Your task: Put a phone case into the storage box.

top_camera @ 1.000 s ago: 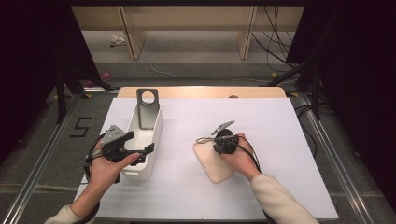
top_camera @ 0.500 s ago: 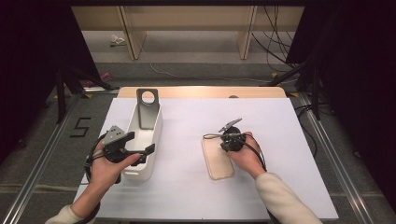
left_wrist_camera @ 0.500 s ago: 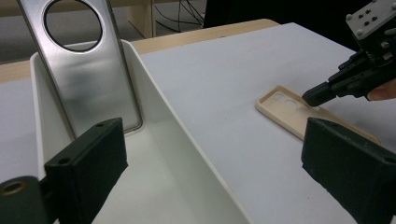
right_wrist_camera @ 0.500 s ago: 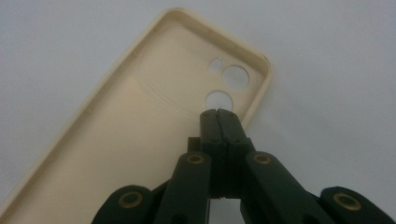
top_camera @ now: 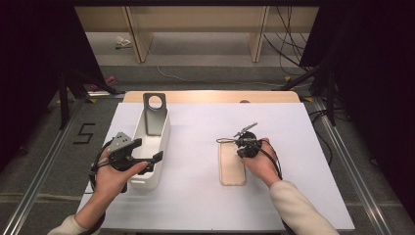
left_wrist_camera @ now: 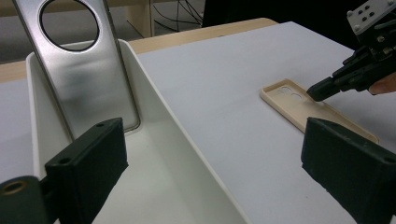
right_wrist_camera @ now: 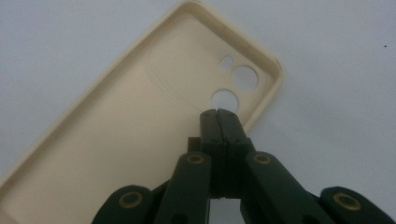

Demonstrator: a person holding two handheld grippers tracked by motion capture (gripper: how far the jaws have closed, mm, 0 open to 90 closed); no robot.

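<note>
A beige phone case lies flat on the white table, hollow side up, its camera holes at the far end. My right gripper is shut, with nothing between its jaws. Its tips stand at the case beside the camera holes; whether they touch it I cannot tell. My left gripper is open at the near end of a white bin, its jaws wide apart and empty. A silver metal plate with a round hole leans in the bin's far end. The case and right gripper appear farther off.
The white table sheet has bare room between bin and case and on the far right. A wooden edge runs along the back. Metal rails flank the table; cables lie on the floor behind.
The case has turned from slanting to lying straight along the table. My right gripper has shifted a little to the right with it. The left gripper has stayed put.
</note>
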